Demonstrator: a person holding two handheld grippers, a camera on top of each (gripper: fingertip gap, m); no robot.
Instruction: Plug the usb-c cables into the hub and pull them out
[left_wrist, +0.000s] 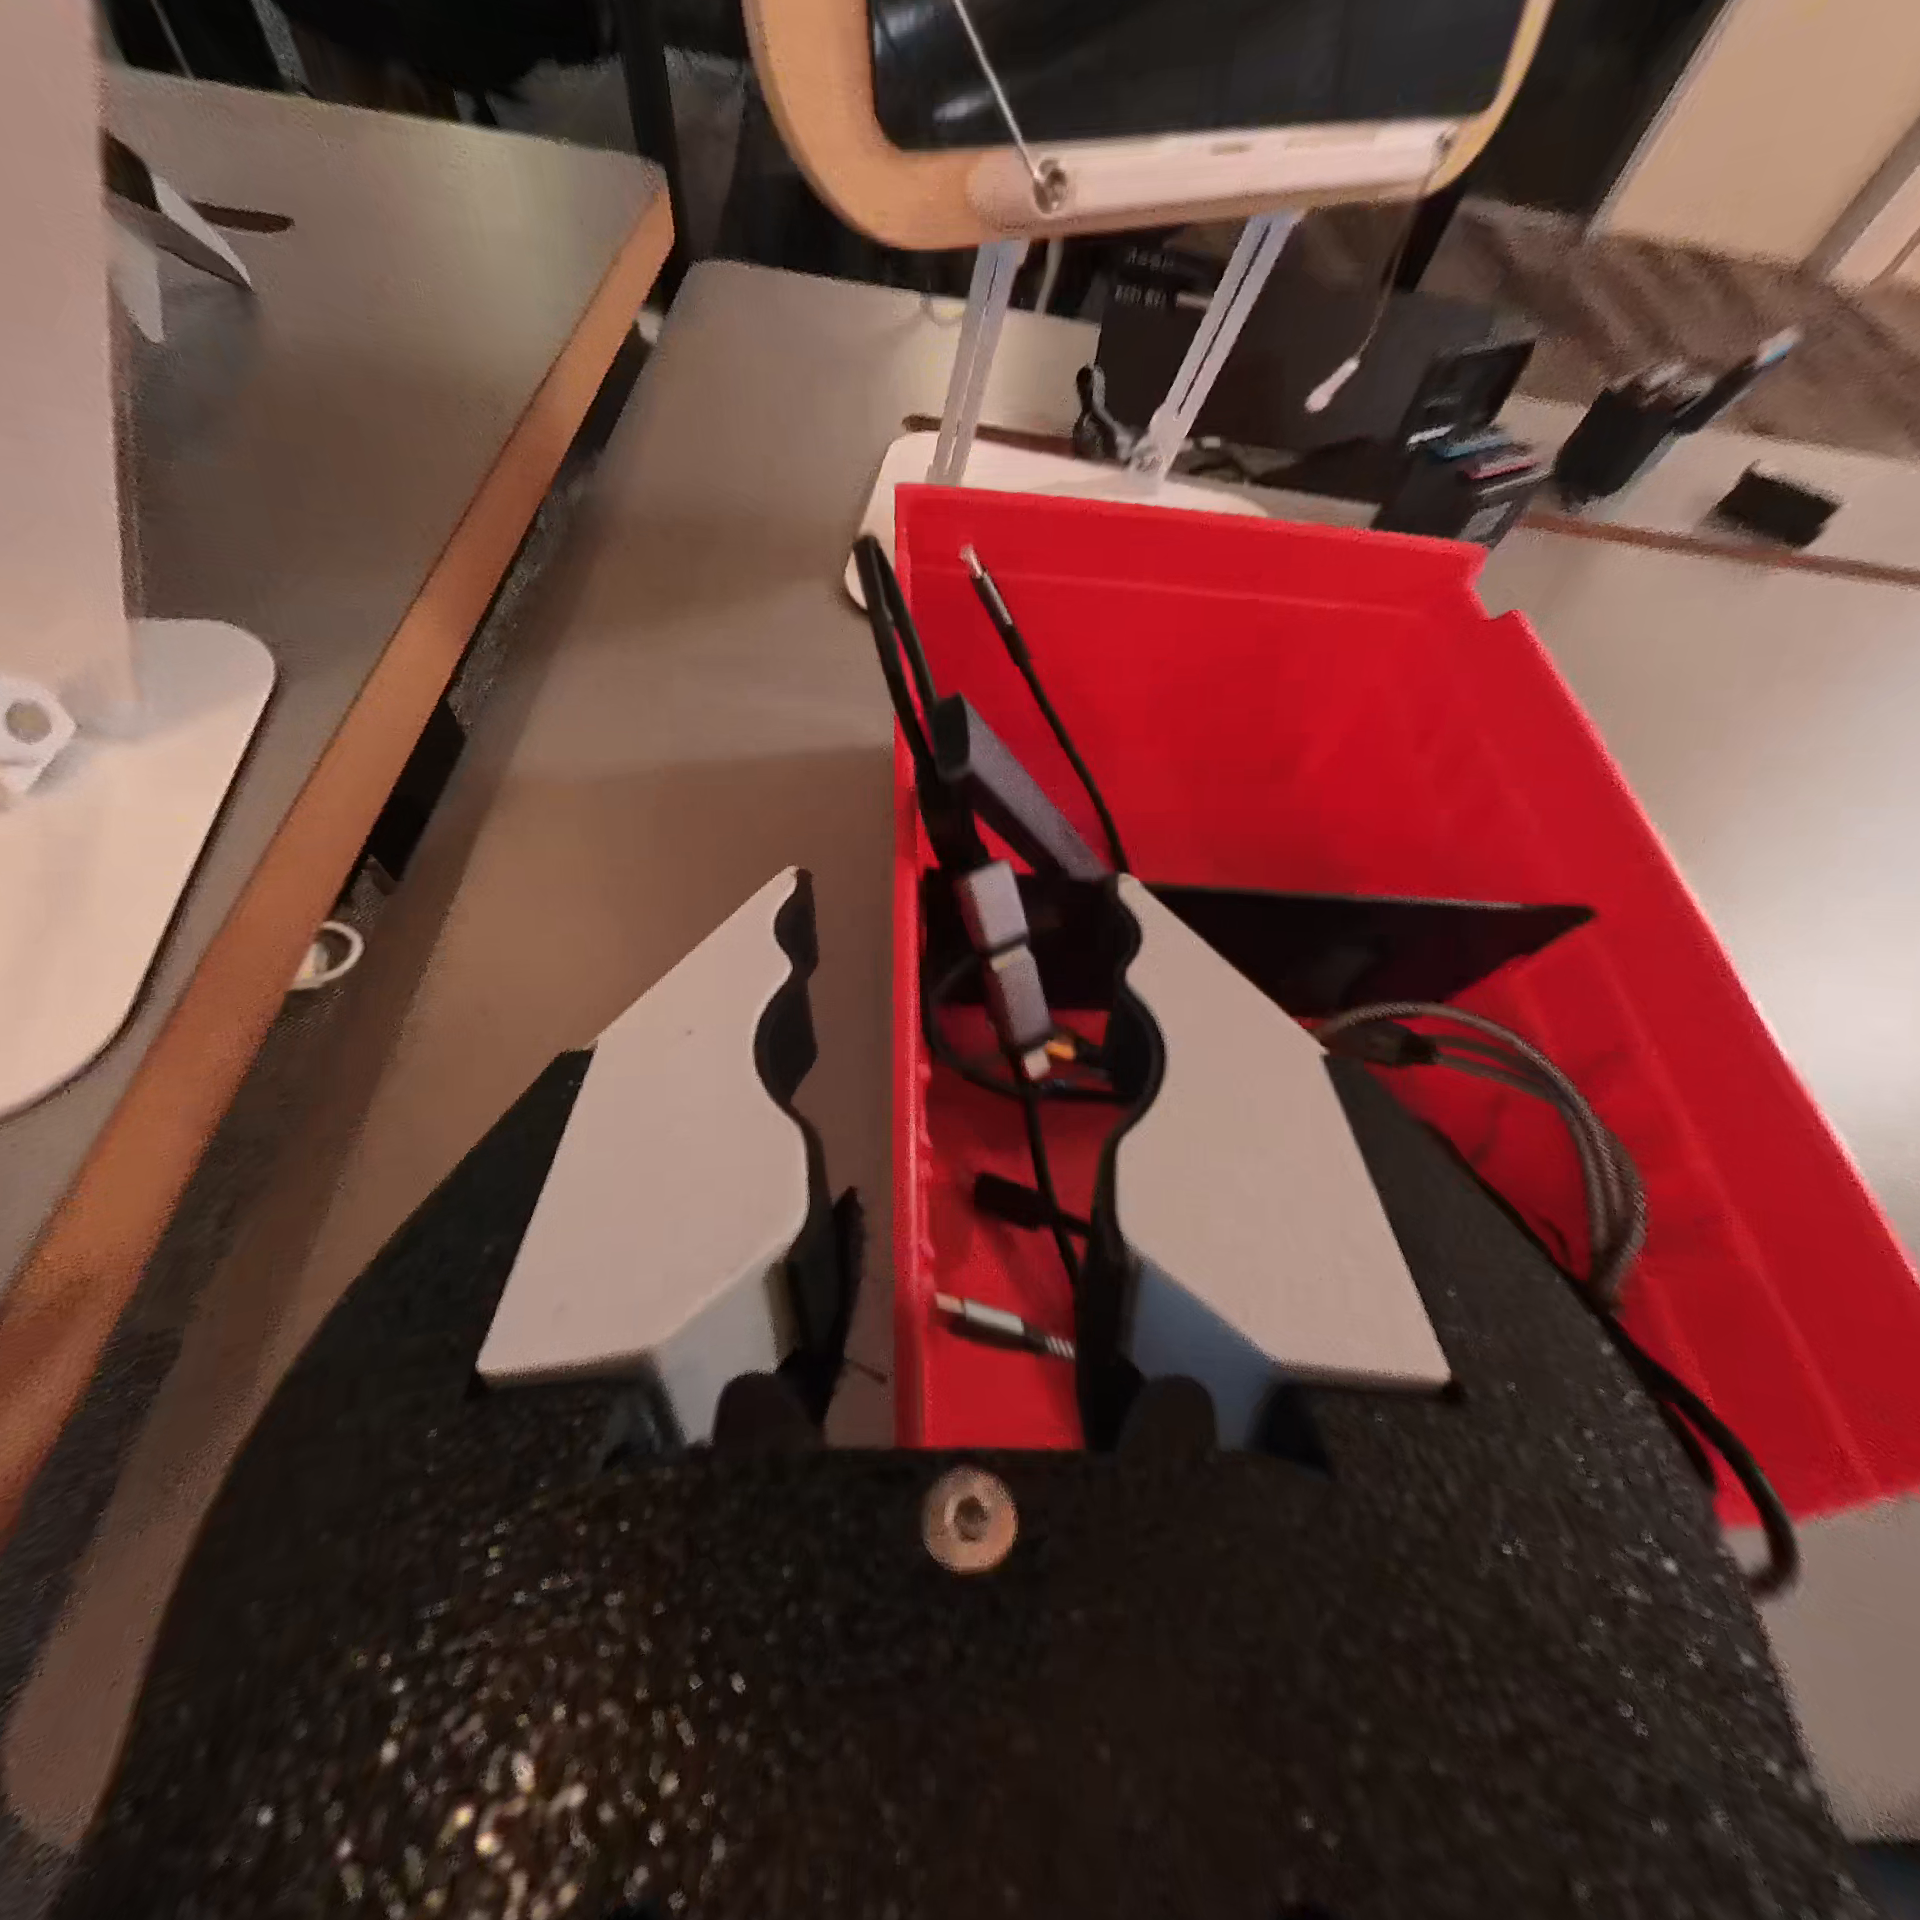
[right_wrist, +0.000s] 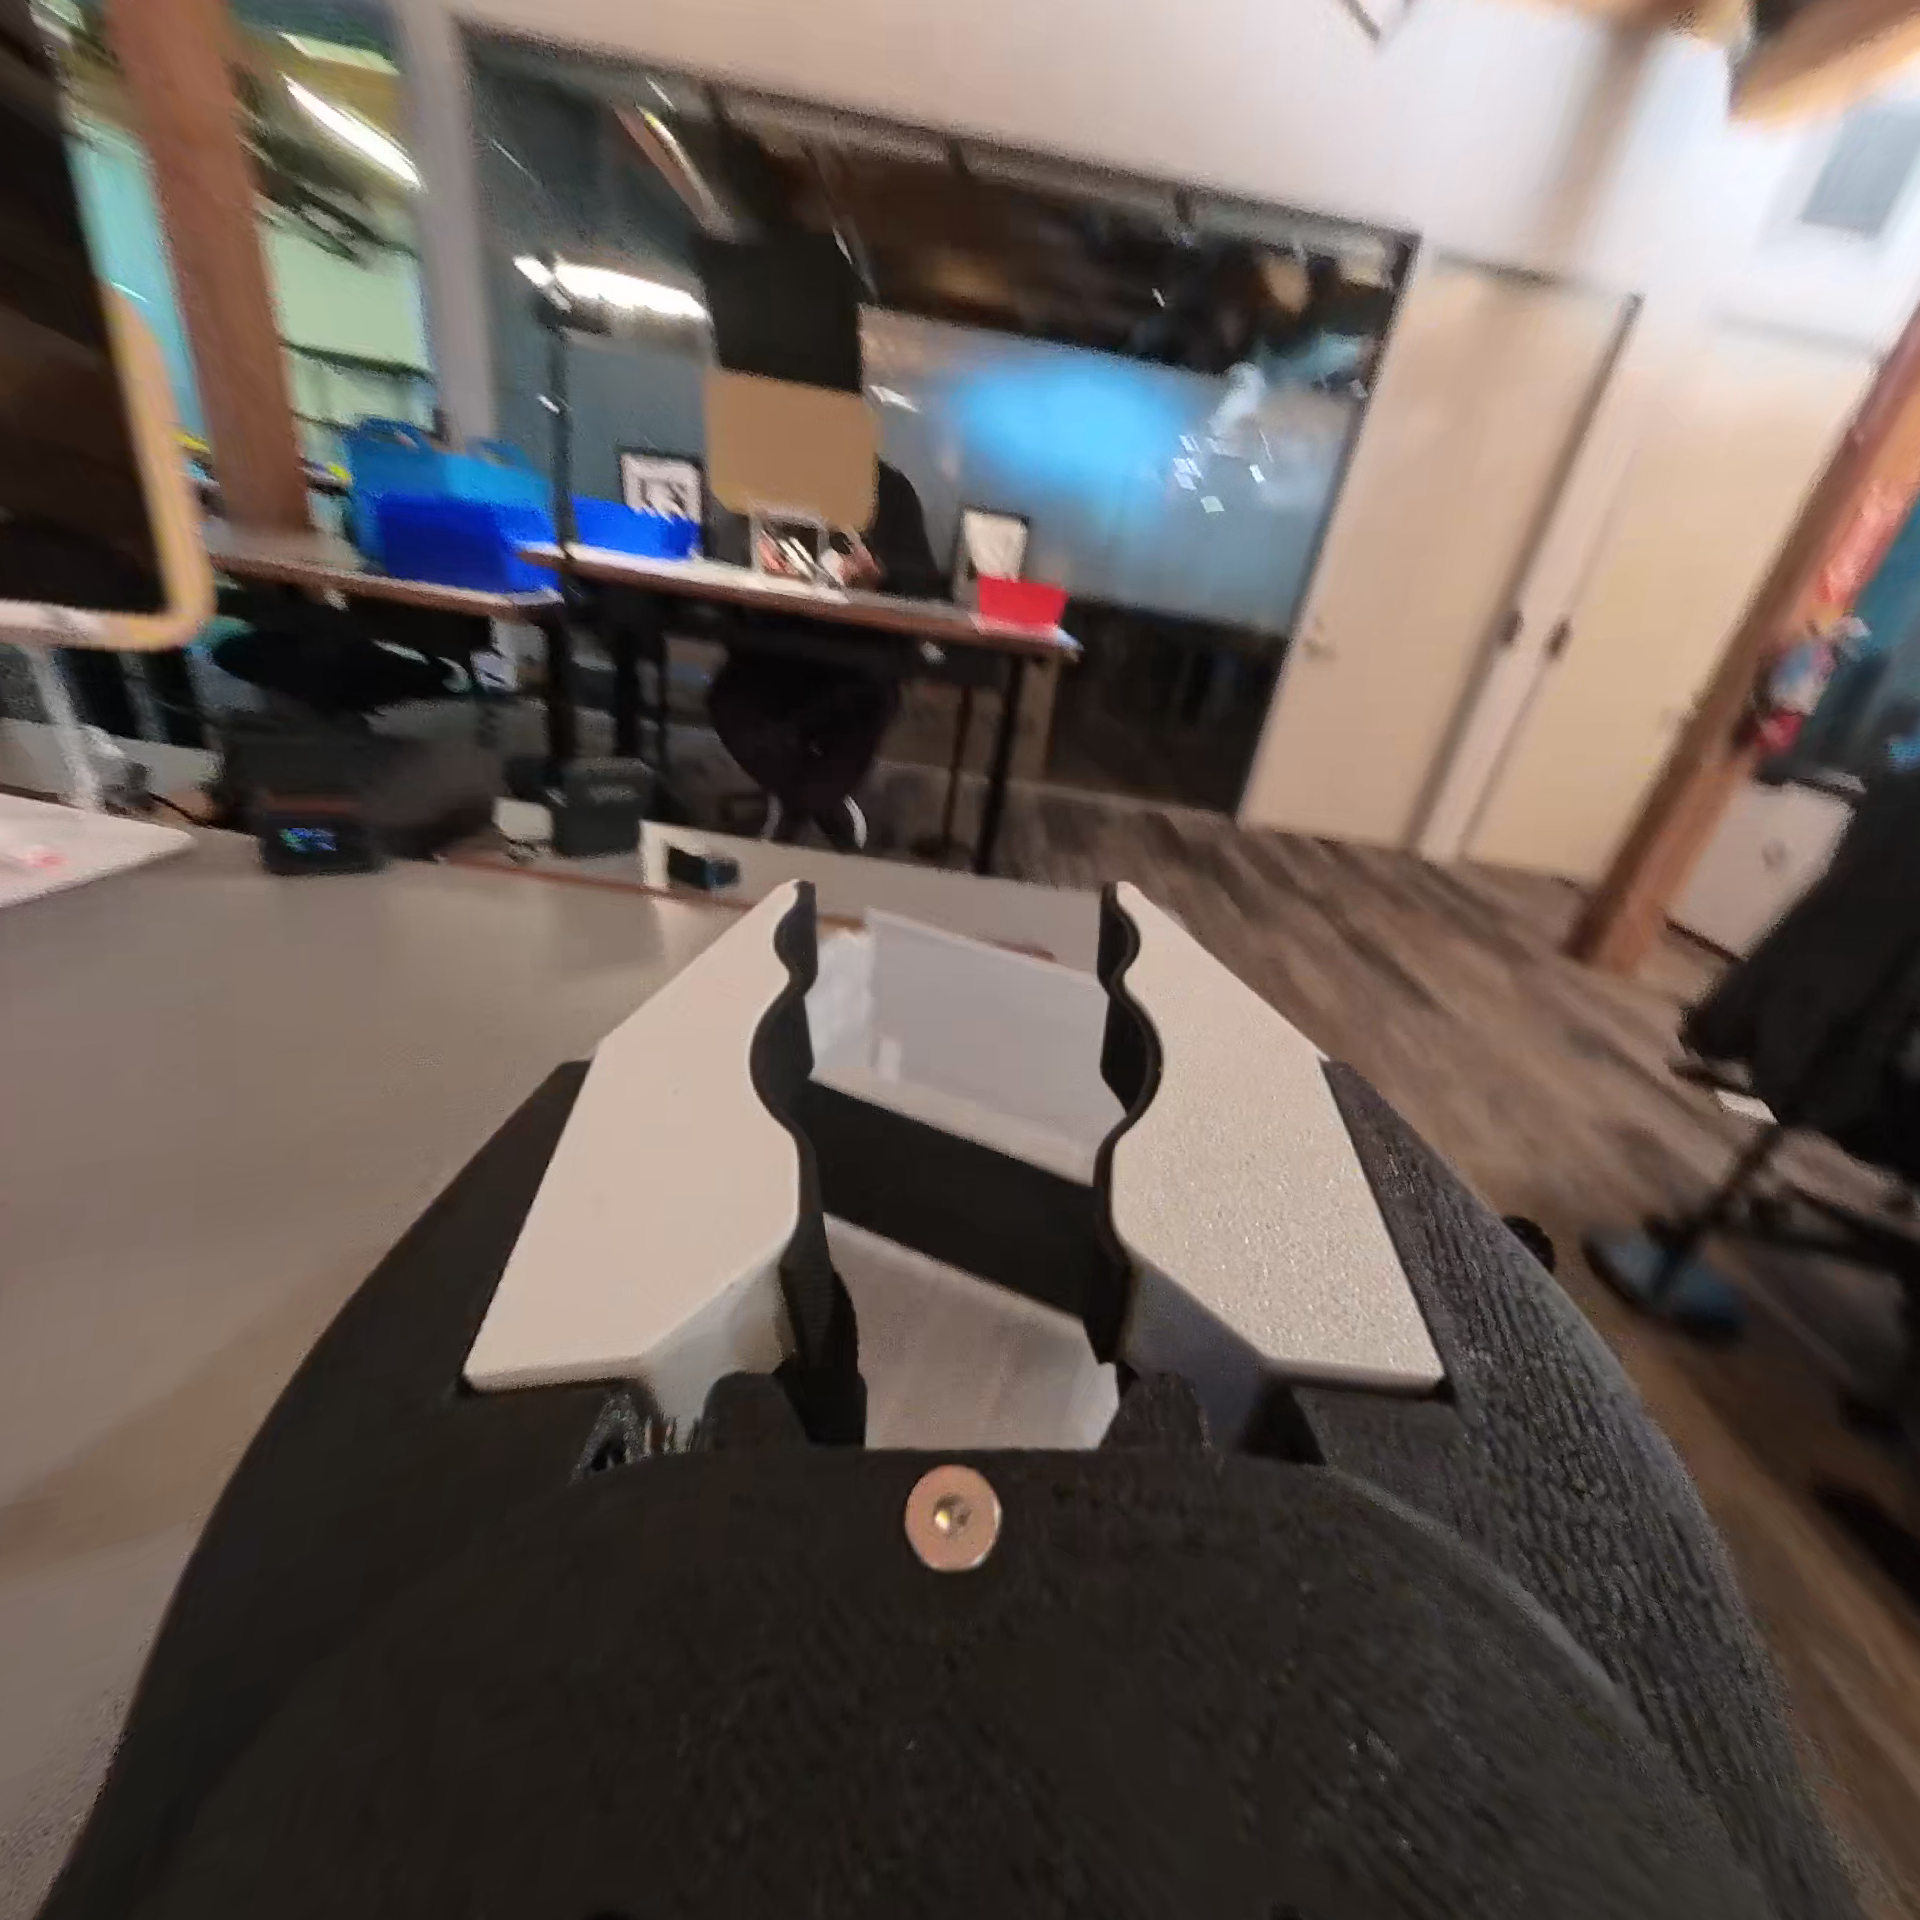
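Smooth grey table bears glossy red plastic bin; tangled cables.

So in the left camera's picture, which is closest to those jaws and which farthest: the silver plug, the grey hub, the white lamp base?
1. Silver plug, low in the red bin, between the jaws.
2. Grey hub, leaning on the bin's left wall.
3. White lamp base, behind the bin.

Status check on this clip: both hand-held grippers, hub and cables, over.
Left hand-held gripper open, empty, over red bin. Right hand-held gripper open, empty, aimed at a white box. Hub and loose cables tangled in bin; black panel beside them.
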